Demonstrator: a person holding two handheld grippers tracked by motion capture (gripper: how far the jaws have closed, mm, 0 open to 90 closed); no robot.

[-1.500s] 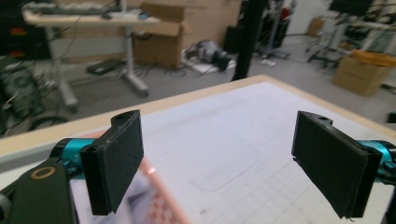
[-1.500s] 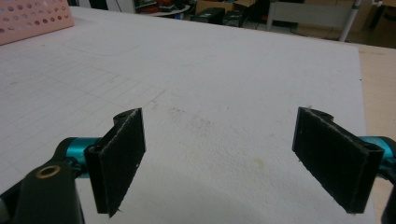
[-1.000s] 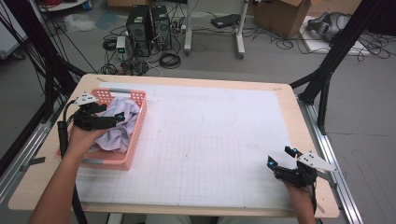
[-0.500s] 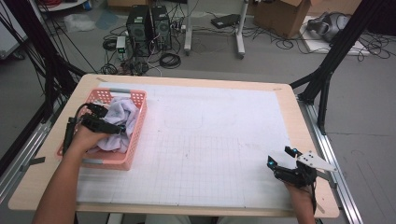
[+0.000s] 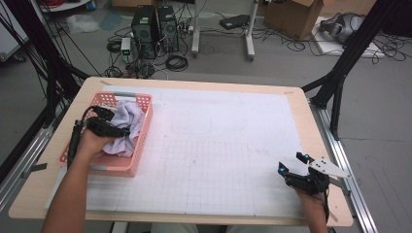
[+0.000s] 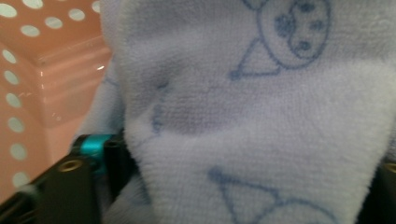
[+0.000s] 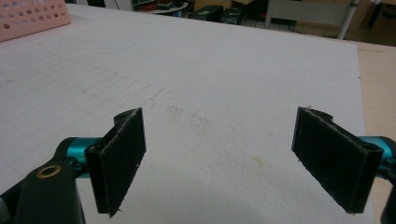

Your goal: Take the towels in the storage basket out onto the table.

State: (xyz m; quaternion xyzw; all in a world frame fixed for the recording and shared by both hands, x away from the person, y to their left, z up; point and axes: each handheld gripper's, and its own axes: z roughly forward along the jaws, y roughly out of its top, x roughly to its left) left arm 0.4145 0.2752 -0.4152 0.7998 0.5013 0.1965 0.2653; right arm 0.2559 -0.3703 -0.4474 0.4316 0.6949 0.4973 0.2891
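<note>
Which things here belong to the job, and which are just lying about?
In the job: cloth, pale blue with a printed pattern, between the left gripper jaws, which have just been closing; pink basket holding it.

Lying about: right gripper, open over the white mat; computer towers; cardboard box.

No legible txt, labels or nos. anywhere.
</note>
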